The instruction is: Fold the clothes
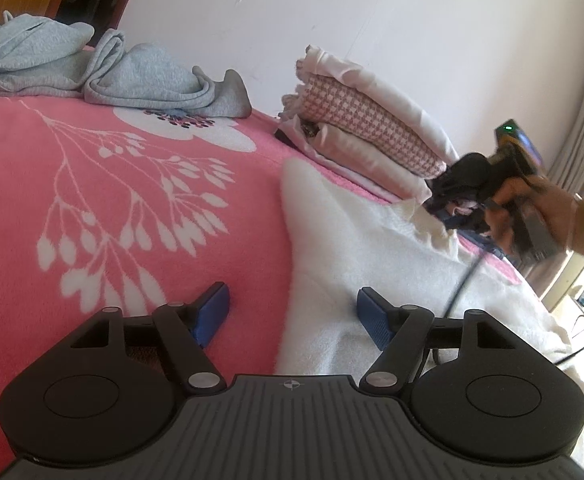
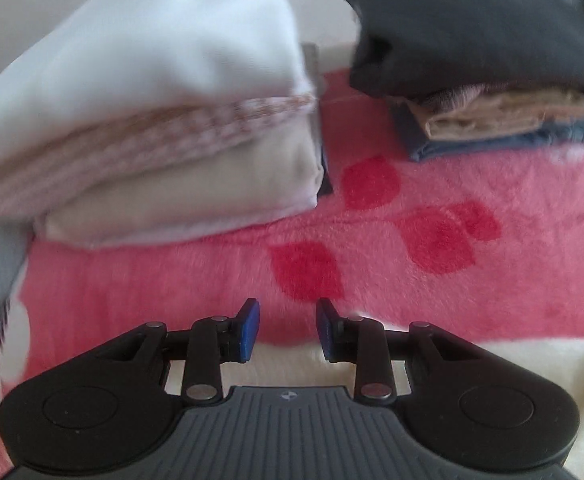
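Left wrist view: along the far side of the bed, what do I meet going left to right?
Crumpled light grey sweatshirt → folded stack of white and pink houndstooth cloth → dark folded garment → person's hand holding the right gripper, all on the pink floral blanket.

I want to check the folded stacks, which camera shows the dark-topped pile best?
The right wrist view: the dark-topped pile sits close, its layers visible. The left wrist view shows it small and partly hidden behind the right gripper.

No readable text, labels, brands or numbers anywhere.
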The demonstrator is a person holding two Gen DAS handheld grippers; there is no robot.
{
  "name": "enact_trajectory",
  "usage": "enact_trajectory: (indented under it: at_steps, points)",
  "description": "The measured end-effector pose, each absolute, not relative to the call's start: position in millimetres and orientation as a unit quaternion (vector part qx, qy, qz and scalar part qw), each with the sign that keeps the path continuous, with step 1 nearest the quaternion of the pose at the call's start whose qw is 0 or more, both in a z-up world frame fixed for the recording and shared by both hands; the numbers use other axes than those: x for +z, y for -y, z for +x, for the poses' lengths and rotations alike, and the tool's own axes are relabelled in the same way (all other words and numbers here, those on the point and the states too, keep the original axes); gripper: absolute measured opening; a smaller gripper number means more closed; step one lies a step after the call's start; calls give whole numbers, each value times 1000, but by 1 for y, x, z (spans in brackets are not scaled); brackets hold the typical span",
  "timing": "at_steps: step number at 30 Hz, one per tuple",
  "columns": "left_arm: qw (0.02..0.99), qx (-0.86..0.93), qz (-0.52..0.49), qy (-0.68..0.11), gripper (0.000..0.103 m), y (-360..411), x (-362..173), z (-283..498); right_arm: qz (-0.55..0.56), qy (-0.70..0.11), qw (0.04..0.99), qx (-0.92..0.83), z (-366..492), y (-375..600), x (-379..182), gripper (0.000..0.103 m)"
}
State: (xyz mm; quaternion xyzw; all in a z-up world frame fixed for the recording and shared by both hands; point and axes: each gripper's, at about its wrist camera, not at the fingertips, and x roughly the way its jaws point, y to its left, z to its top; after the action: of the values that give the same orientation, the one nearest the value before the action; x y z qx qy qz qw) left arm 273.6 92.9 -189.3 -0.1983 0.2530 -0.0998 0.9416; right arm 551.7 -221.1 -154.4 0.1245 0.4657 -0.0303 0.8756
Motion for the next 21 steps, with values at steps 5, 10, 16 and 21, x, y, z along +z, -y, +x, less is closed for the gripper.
enact_trajectory:
  at_steps: [5, 10, 16, 21]
  points:
    - [941, -100, -199, -253, 71, -93, -189, 274, 80, -433, 897, -18, 512, 206, -165, 35]
    - [941, -101, -200, -253, 72, -93, -189, 274, -2, -396, 918, -5, 497, 190, -170, 37]
    - [941, -101, -200, -253, 72, -93, -189, 273, 25, -376, 926, 38, 500, 182, -150, 38]
    - [941, -100, -201, -253, 72, -93, -188, 273, -27, -393, 918, 48, 488, 166, -178, 38]
